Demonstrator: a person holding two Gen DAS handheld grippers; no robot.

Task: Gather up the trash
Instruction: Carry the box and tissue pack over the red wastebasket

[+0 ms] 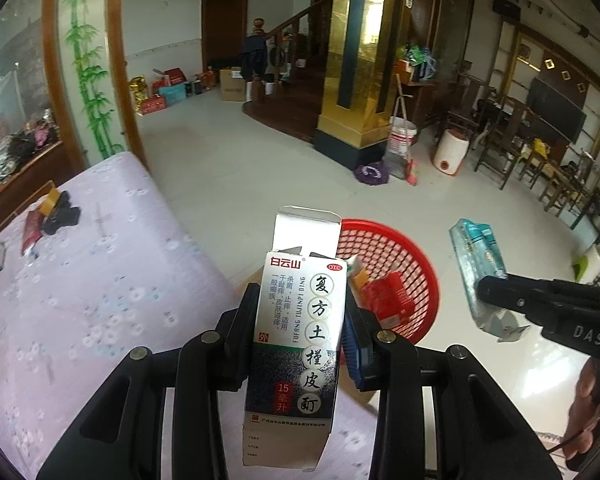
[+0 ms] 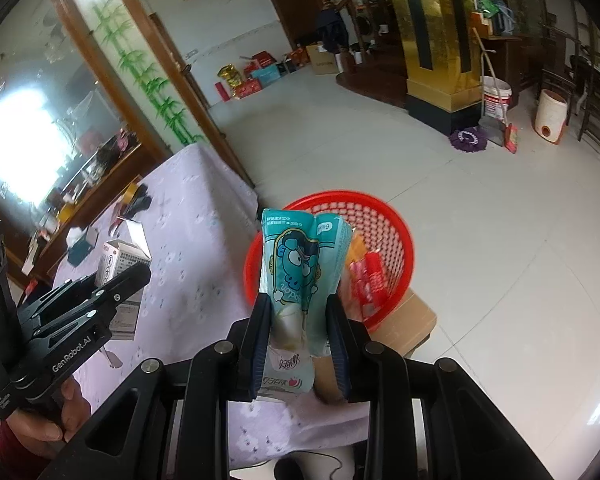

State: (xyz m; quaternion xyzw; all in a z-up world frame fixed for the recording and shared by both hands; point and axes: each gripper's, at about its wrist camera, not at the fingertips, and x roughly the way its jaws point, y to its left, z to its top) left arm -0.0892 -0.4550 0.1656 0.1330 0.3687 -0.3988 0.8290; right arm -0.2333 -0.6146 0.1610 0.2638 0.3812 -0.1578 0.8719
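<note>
Beyond the red basket — left gripper clamps carton, right gripper clamps wrapper.

Both views are lit by soft daylight. In the right wrist view a glass cabinet front is blown out by white glare, and sheen is seen on the floor tiles. Straight lines are bent by fisheye distortion, and corners are cut off black. Slight motion blur is seen on the red basket.
</note>
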